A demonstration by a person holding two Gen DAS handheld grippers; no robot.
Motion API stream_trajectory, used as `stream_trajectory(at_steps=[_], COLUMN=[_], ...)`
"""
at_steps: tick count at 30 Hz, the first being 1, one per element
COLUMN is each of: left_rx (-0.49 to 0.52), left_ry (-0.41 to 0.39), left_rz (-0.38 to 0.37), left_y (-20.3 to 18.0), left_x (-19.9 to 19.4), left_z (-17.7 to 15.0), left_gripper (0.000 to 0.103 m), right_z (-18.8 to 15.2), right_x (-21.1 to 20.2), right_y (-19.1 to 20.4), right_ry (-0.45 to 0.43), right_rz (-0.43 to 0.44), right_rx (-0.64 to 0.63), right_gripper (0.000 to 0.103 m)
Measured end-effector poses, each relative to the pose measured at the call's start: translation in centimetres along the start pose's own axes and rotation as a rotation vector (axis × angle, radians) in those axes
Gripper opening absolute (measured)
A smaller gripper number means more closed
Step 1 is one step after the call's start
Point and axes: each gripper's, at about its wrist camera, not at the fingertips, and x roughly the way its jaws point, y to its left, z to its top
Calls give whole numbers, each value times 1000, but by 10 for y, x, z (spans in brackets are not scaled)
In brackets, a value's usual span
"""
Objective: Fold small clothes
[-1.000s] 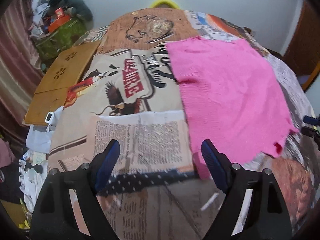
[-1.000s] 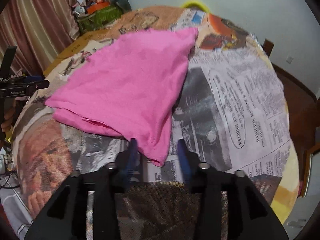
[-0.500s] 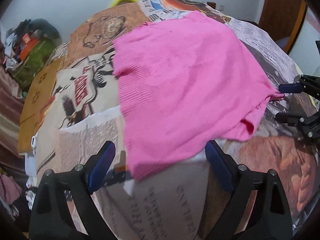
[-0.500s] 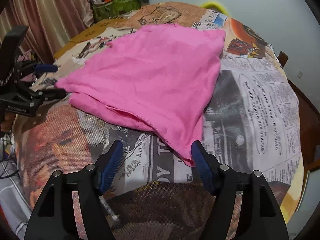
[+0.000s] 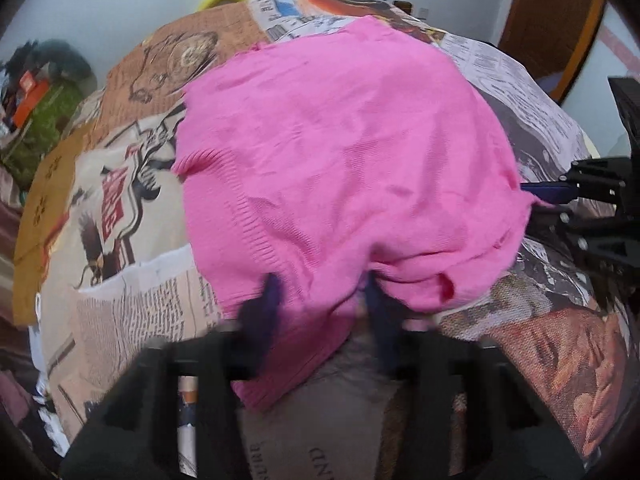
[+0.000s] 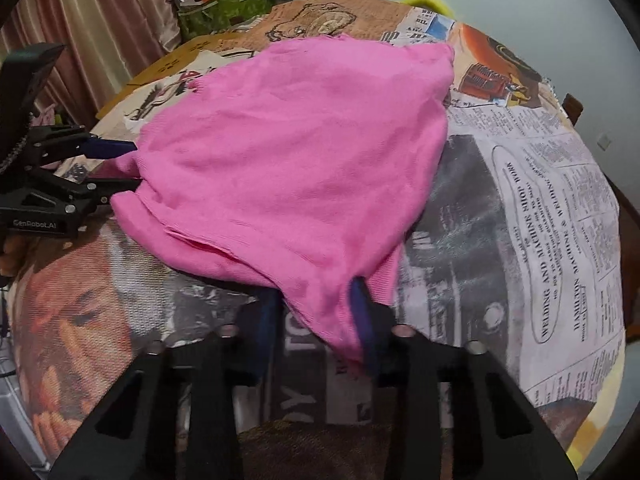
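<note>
A pink knit garment (image 5: 340, 160) lies spread on a newspaper-covered table (image 5: 132, 312); it also shows in the right wrist view (image 6: 296, 168). My left gripper (image 5: 320, 292) straddles the near ribbed corner of the garment, its blue fingers partly closed around the cloth and blurred. My right gripper (image 6: 316, 300) straddles the other near corner, fingers narrowed around the cloth edge. Each gripper shows in the other's view, the left at the garment's left edge (image 6: 120, 164), the right at its right edge (image 5: 540, 204).
The table is covered with newspaper and printed sheets (image 6: 540, 240). A wooden board (image 5: 44, 200) lies at the left edge. Cluttered bags and boxes (image 6: 224, 4) stand at the back by a curtain (image 6: 92, 20). A wooden door (image 5: 552, 24) is at right.
Both grippers have moved forward onto the near corners of the pink garment and their fingers have narrowed around the cloth. The left view is motion blurred.
</note>
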Motion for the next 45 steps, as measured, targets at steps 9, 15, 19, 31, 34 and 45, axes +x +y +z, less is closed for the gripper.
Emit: stream_trajectory(at_steps=[9, 15, 19, 31, 34, 45], left_rx=[-36, -57, -67, -135, -144, -171], left_ry=[-54, -135, -182, -205, -194, -99], left_rz=[18, 18, 22, 35, 44, 50], left_y=[13, 26, 31, 75, 85, 124], left_x=[-24, -60, -73, -41, -23, 61], left_z=[-1, 6, 22, 115, 134, 195], left_gripper=[9, 8, 8, 8, 8, 11], right_z=[-2, 8, 26, 111, 134, 197], right_x=[-22, -51, -69, -56, -40, 24], right_y=[8, 14, 14, -21, -33, -72], right_ry=[-62, -147, -209, -256, -245, -195], right_rz=[7, 25, 22, -52, -68, -96], right_rx=[-47, -64, -79, -94, -86, -58], right_gripper=[10, 10, 10, 10, 10, 10])
